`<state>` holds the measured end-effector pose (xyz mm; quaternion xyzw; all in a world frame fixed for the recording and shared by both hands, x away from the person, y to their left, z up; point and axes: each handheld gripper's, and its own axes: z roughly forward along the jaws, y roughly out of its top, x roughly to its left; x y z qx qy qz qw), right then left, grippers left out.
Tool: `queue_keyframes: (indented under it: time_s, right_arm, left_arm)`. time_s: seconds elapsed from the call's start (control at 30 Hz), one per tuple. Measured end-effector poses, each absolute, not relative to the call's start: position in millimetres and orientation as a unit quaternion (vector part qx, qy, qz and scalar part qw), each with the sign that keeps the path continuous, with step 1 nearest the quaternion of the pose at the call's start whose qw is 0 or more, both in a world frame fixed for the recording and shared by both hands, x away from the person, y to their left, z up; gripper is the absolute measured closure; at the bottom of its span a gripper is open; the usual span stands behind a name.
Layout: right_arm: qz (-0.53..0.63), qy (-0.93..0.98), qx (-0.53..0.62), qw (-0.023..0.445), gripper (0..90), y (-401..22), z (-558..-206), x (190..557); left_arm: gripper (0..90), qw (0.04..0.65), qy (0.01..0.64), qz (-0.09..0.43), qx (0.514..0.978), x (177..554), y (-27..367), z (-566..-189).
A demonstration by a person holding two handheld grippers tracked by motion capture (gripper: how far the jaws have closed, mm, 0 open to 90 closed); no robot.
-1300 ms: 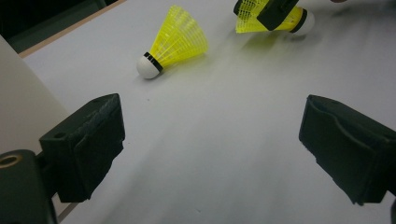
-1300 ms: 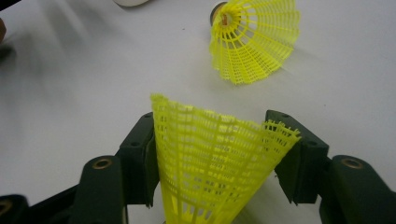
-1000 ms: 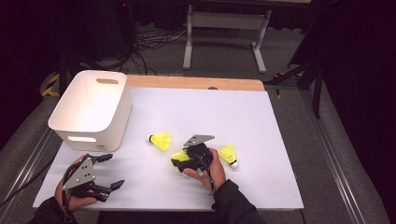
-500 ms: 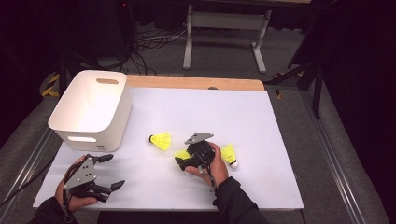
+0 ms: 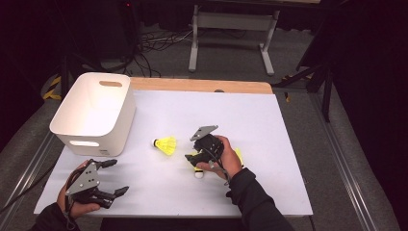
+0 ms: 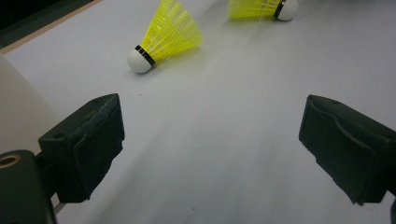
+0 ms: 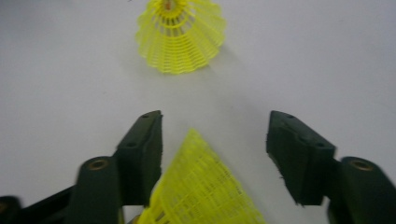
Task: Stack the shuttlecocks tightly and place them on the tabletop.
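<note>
While I look from up high, the white bin (image 5: 96, 113) holds nothing and three yellow birdies lie on the counter (image 5: 269, 144). My left tool (image 6: 210, 144) gapes wide. My right tool (image 7: 215, 154), just closing, straddles one birdie (image 7: 205, 191), not pinching yet.

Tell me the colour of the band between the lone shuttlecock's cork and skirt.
Black, clearest in the left gripper view.

The shuttlecock (image 7: 205, 186) between the jaws is cut off below; seemingly touching one jaw.
</note>
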<state>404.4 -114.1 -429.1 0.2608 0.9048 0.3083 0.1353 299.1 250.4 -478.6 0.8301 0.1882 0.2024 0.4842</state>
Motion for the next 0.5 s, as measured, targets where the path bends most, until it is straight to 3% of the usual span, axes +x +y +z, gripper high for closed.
queue_keyframes:
  time_s: [0.03, 0.17, 0.2, 0.23, 0.5]
  right_arm:
    - [0.297, 0.912, 0.257, 0.116, 51.1, -115.1, -426.3, 406.2]
    - [0.284, 0.922, 0.248, 0.092, 70.1, -116.5, -426.0, 407.0]
    - [0.284, 0.922, 0.248, 0.092, 70.1, -116.5, -426.0, 407.0]
    - [0.286, 0.921, 0.251, 0.082, 80.2, -117.3, -425.0, 406.2]
    - [0.309, 0.92, 0.229, 0.069, 88.4, -111.4, -416.9, 397.3]
  left_arm:
    - [7.7, 0.483, 0.188, 0.202, 0.831, 299.3, 250.3, -478.7]
    - [7.8, 0.483, 0.186, 0.199, 0.832, 299.4, 249.8, -479.1]
    - [7.8, 0.483, 0.187, 0.199, 0.832, 299.5, 249.8, -479.0]
    - [7.8, 0.483, 0.186, 0.2, 0.832, 298.9, 249.8, -478.9]
    - [7.8, 0.486, 0.186, 0.201, 0.83, 299.1, 250.3, -478.2]
